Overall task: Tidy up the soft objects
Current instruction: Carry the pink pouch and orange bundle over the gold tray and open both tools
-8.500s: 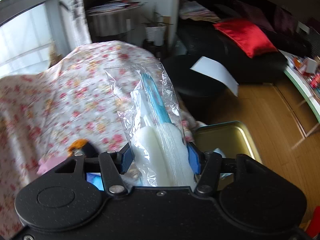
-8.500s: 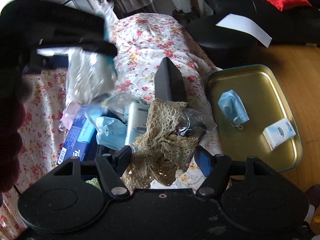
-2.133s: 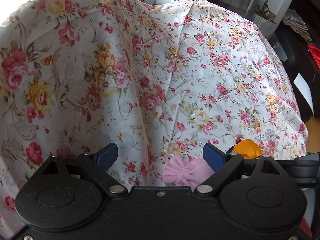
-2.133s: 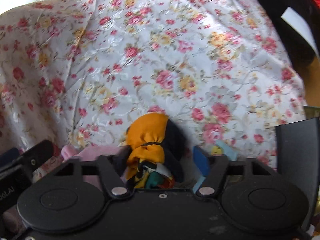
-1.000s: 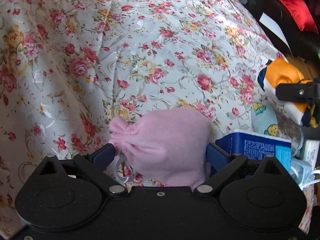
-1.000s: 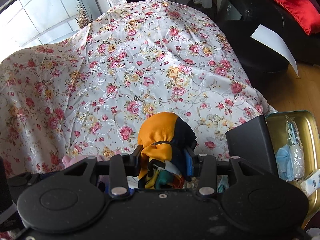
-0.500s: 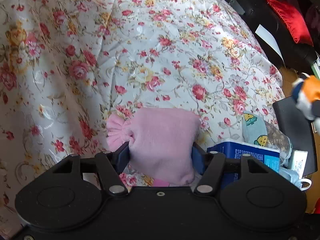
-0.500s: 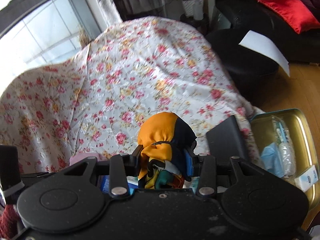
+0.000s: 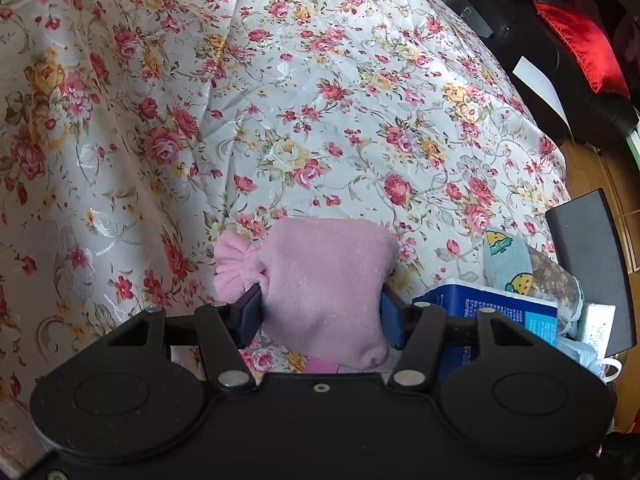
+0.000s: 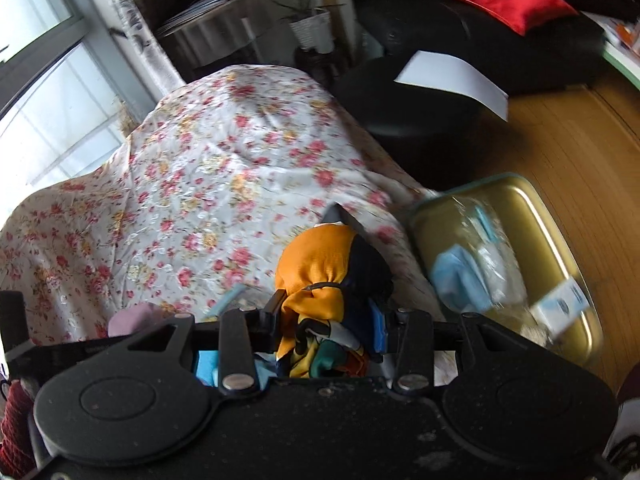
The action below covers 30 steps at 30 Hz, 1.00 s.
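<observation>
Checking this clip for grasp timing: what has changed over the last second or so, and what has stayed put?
The left gripper, open around the pink fleece drawstring pouch a second ago, is closing on it, pads pressing its sides. The right gripper has swung toward the gold metal tray, carrying the orange and navy cloth bundle. The pouch still rests on the floral cloth; the blue box has not moved.

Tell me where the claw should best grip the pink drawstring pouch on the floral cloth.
Grip the pink pouch across its plump body, coming from above, one pad on each side, as the left claw is closing now. The body is wide and squashy; the gathered ruffled neck at its left looks thin and could slip.
</observation>
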Tool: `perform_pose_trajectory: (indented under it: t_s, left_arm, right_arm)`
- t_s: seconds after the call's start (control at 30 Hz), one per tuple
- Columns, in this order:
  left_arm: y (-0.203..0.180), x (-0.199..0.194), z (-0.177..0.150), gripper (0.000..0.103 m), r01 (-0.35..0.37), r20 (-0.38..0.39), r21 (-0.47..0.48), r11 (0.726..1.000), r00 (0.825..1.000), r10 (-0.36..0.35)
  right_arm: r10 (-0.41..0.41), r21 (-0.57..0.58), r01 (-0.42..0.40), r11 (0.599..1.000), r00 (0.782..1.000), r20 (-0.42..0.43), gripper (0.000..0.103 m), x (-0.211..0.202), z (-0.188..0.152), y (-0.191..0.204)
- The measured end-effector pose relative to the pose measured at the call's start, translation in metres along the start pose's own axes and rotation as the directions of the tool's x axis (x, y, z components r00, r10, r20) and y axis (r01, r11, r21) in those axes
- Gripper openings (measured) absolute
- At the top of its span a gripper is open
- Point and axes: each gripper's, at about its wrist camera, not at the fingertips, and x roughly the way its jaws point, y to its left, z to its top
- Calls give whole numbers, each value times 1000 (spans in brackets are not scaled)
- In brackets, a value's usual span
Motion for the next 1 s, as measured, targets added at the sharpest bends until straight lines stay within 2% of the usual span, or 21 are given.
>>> perform_pose_trajectory:
  t_s: [0.23,0.37,0.43,0.5,0.6,0.8,1.0]
  left_arm:
    - [-3,-13,2,55,22,63,9,1000,998,-23]
    - [-7,-20,0,55,7,123,34,999,992,-11]
    - [-10,-22,-3,55,-23,148,36,999,989,17]
    - [-12,-25,-4,55,-45,149,32,998,988,40]
    - [-20,-32,-1,55,-42,127,33,999,991,38]
    - [-61,-60,14,55,-25,176,72,997,984,12]
    - [-123,-73,24,55,37,184,160,986,981,-67]
  right_arm:
    - [23,46,-23,999,1000,2,40,-12,-20,-21]
    - [32,64,-33,997,999,14,40,-18,-20,-31]
    - [41,77,-43,996,999,20,40,-20,-18,-36]
    - [38,77,-40,996,999,29,40,-22,-14,-42]
    - [3,90,-7,996,999,51,40,-25,-7,-52]
    - [-38,168,26,985,997,71,40,-24,7,-82]
    - [-102,245,90,965,994,34,40,-13,17,-112]
